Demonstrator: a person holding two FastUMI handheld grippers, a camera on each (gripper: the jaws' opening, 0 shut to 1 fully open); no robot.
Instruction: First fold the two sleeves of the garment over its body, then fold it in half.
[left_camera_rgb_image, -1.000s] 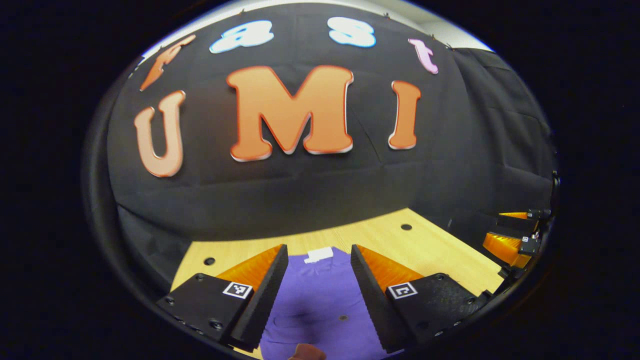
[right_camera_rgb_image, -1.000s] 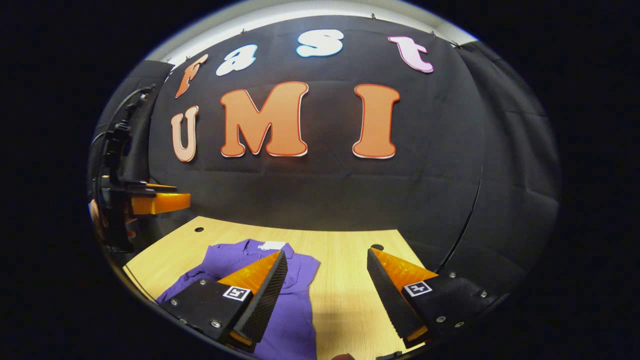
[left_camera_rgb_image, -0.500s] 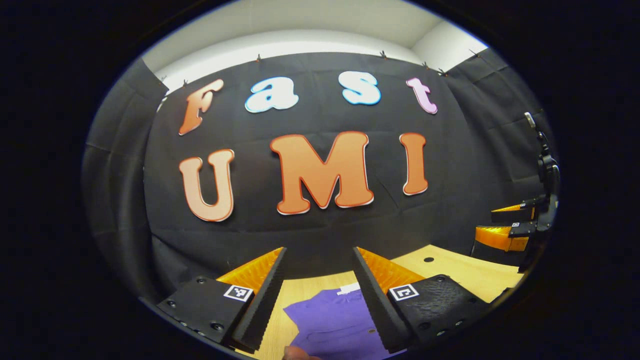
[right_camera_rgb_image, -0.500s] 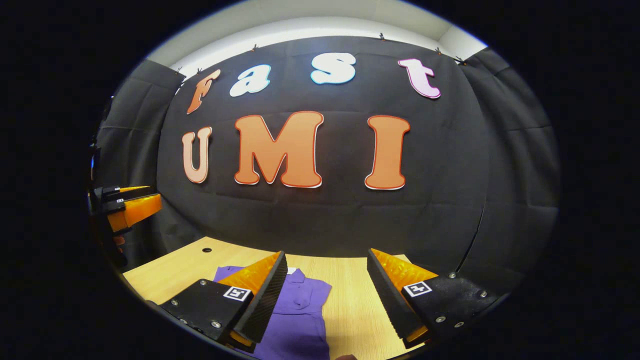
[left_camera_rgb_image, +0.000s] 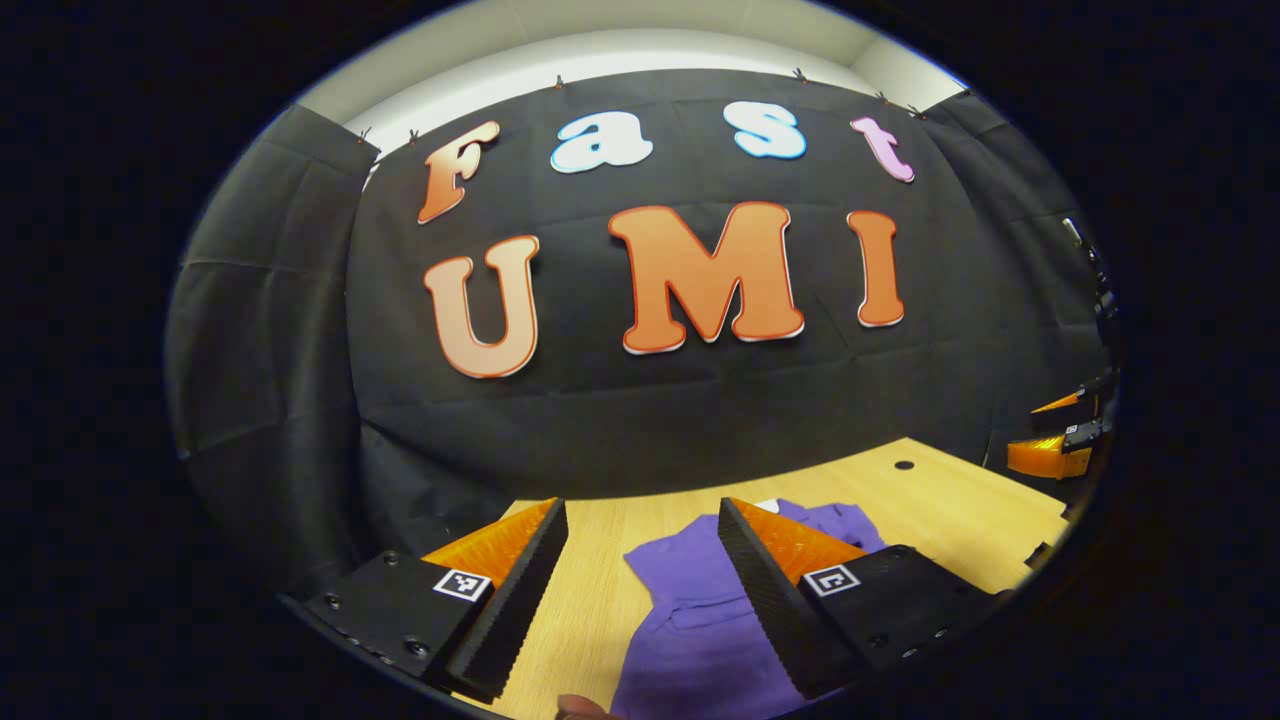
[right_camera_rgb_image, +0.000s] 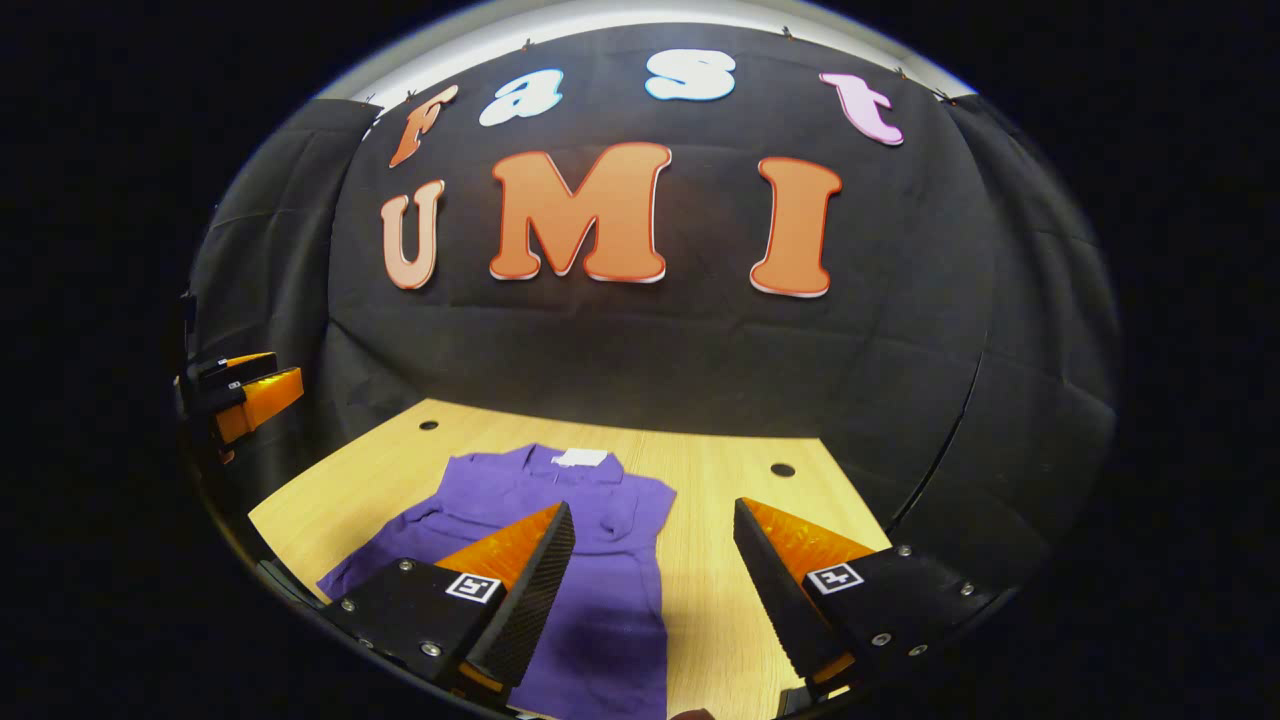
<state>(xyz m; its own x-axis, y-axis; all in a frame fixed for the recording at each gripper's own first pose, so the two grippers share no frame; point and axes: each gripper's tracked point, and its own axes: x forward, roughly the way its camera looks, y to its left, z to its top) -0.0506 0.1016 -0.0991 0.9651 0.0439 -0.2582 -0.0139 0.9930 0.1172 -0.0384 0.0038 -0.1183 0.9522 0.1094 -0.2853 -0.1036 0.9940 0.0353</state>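
A purple short-sleeved garment (right_camera_rgb_image: 560, 510) lies on the wooden table (right_camera_rgb_image: 720, 480), its collar and white label (right_camera_rgb_image: 580, 457) toward the far wall. My right gripper (right_camera_rgb_image: 652, 508) hovers open above the garment's right edge, with nothing between its fingers. In the left gripper view the garment (left_camera_rgb_image: 690, 610) lies low and right of centre, partly behind the right finger (left_camera_rgb_image: 770, 580). My left gripper (left_camera_rgb_image: 640, 508) is open and empty above the table. Each gripper shows at the edge of the other's view: the left gripper (right_camera_rgb_image: 240, 390) and the right gripper (left_camera_rgb_image: 1060, 440), both raised off the table.
Black cloth walls close the table in at the back and sides. Small round holes (right_camera_rgb_image: 782, 469) (right_camera_rgb_image: 428, 425) mark the tabletop near the far edge. Bare wood (left_camera_rgb_image: 600, 590) lies to the left of the garment in the left gripper view.
The left gripper has swung left, so the garment sits right of its centre. The right gripper tilted down, and more of the garment shows. Both stayed open.
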